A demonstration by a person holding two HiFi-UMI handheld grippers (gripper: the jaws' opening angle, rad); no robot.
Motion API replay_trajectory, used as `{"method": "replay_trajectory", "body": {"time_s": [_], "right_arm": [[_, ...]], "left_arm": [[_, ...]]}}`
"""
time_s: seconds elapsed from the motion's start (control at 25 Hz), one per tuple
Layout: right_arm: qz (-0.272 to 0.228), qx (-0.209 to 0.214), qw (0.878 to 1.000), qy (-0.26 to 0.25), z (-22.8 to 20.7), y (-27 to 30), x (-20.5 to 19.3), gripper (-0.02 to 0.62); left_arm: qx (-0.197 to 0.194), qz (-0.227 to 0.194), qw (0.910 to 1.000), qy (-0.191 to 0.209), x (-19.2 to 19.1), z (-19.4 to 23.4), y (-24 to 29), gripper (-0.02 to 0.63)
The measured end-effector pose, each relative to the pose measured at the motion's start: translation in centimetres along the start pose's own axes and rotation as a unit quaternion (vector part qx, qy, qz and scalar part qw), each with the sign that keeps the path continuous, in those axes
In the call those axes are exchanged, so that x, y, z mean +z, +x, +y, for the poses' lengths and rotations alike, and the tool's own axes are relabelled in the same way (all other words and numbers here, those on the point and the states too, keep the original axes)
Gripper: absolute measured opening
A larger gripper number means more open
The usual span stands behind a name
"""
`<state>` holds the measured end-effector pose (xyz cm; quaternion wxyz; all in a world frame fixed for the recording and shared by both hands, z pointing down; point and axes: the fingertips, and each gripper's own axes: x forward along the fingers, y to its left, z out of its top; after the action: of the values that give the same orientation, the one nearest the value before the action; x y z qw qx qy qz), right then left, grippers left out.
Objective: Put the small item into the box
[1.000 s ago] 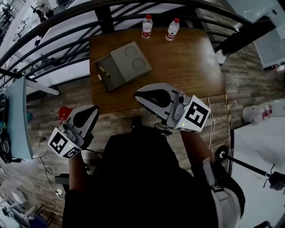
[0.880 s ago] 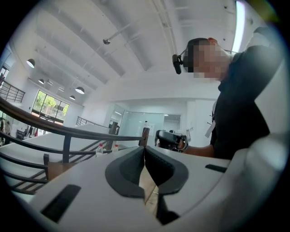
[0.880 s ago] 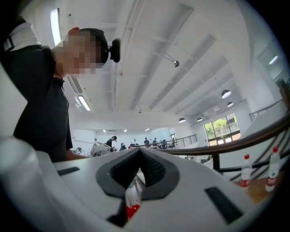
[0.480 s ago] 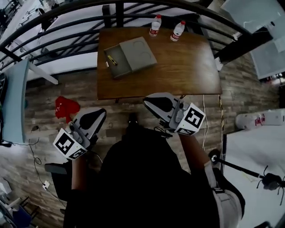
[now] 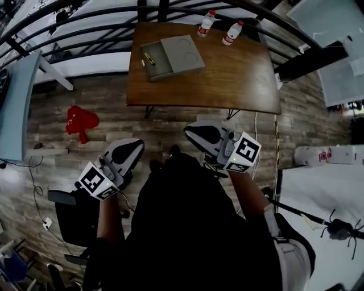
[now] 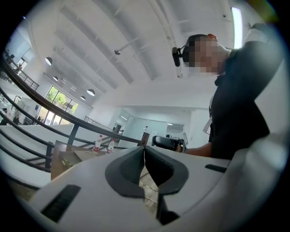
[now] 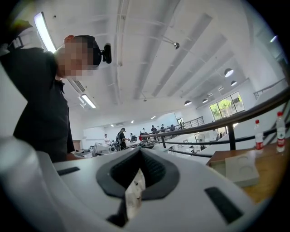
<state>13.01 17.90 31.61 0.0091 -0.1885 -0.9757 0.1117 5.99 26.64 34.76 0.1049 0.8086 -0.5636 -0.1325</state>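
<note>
The grey box (image 5: 181, 52) lies on the brown table (image 5: 227, 74) at the top of the head view, its tray (image 5: 151, 62) pulled out to the left. A small yellow item (image 5: 148, 58) lies in that tray. Both grippers are held close to the person's body, over the wooden floor and well short of the table. My left gripper (image 5: 138, 146) has its jaws closed together with nothing between them (image 6: 144, 147). My right gripper (image 5: 188, 130) is also shut at the tips (image 7: 139, 150). The box (image 7: 242, 170) shows far off in the right gripper view.
Two water bottles (image 5: 207, 23) (image 5: 232, 33) stand at the table's far edge. A dark railing (image 5: 85, 14) runs behind the table. A red thing (image 5: 79, 120) lies on the floor at left, a black chair (image 5: 71, 213) stands lower left, and a cable (image 5: 256, 136) hangs by the table's right.
The table and box have slid up and away in the head view. Both grippers, which were at the table's near edge, are now over the floor. Their jaws stay shut.
</note>
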Motion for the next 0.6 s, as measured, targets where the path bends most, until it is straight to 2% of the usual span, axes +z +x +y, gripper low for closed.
{"method": "replay_trajectory", "body": {"time_s": [0.36,0.6], "right_arm": [[-0.012,0.012,1.0,-0.018,0.4,-3.5,1.3,0.011],[-0.019,0.005,0.999,-0.025,-0.8,-8.4,1.6,0.011]], "left_arm": [[-0.003,-0.01,0.9994,0.033,1.1,-3.7,3.6,0.017],[-0.01,-0.01,0.9997,0.021,0.3,-6.5,8.3,0.017]]}}
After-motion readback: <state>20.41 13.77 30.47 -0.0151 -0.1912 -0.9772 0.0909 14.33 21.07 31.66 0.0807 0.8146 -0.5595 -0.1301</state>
